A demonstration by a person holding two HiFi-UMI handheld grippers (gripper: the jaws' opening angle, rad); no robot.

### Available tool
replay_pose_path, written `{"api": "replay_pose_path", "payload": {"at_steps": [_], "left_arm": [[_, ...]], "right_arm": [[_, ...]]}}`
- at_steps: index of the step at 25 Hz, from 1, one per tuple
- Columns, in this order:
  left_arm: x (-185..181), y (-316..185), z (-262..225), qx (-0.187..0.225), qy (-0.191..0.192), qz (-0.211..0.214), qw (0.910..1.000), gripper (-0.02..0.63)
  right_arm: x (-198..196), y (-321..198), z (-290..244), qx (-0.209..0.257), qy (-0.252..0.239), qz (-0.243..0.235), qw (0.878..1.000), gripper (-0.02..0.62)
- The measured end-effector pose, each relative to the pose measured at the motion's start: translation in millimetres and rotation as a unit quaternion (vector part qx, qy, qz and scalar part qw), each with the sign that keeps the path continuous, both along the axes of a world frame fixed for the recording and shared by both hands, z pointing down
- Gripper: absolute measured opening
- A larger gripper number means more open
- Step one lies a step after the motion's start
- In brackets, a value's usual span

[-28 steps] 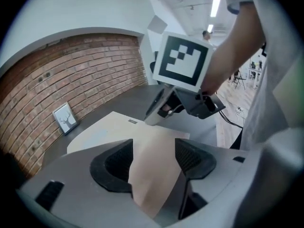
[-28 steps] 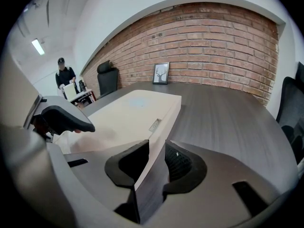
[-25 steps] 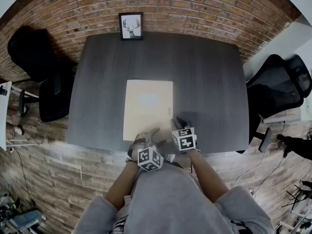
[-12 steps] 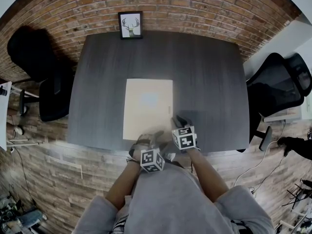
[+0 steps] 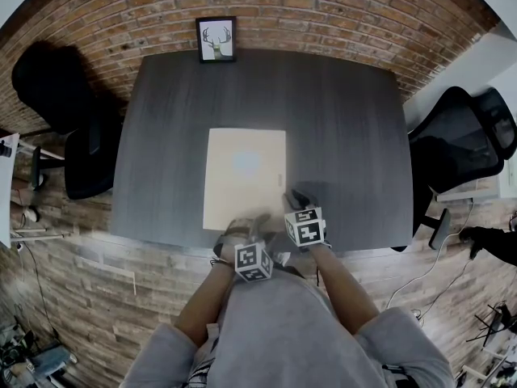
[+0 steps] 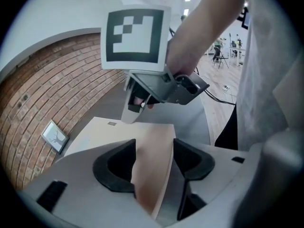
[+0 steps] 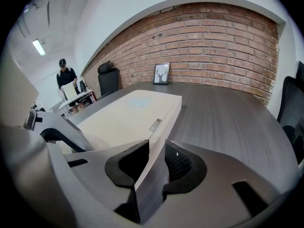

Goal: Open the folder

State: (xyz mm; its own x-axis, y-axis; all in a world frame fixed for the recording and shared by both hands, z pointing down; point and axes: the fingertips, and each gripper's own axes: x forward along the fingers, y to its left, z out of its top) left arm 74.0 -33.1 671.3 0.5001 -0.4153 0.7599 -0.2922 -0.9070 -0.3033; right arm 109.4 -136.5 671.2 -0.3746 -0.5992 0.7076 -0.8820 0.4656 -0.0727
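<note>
A thick cream folder (image 5: 245, 176) lies closed in the middle of the dark table (image 5: 347, 128). My left gripper (image 5: 246, 226) is at its near edge. In the left gripper view the folder's near edge (image 6: 152, 165) runs between the jaws of that gripper (image 6: 153, 160), which have just been closing. Bare table still shows beside the right-hand jaw, so they are open. My right gripper (image 5: 292, 203) straddles the folder's near right corner (image 7: 159, 127). The jaws of this gripper (image 7: 156, 163) stand narrow, and whether they press is unclear. One of its fingertips (image 6: 130, 114) rests on the folder's top.
A framed deer picture (image 5: 216, 40) leans on the brick wall at the table's far edge. Black office chairs stand at the right (image 5: 460, 144) and the far left (image 5: 65, 111). A person (image 7: 66, 77) stands at a desk far off. The table's near edge runs under my hands.
My left gripper has rolled and slid a little to the right along the folder's near edge. The right gripper and the folder have stayed where they were.
</note>
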Motion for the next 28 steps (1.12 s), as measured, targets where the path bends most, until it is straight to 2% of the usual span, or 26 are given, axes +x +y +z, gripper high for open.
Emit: {"api": "replay_pose_path", "payload": {"at_steps": [8,13,17,28], "left_arm": [[1,0,-13,-0.004,0.016,-0.005,0.9999,0.223],[4,9,-17,0.0,0.02,0.007,0.9998,0.132],[5,12,-20,0.001,0.023,0.009,0.9997,0.091],[2,11,-41,0.014,0.051,-0.016,0.9985,0.019]], "right_arm": [[0,-1,0,0.001,-0.004,-0.002,1.0,0.078],[0,0,-1,0.001,-0.005,-0.001,1.0,0.078],[1,0,-1,0.001,-0.006,-0.003,1.0,0.078],[1,-1,0,0.005,-0.007,-0.004,1.0,0.077]]}}
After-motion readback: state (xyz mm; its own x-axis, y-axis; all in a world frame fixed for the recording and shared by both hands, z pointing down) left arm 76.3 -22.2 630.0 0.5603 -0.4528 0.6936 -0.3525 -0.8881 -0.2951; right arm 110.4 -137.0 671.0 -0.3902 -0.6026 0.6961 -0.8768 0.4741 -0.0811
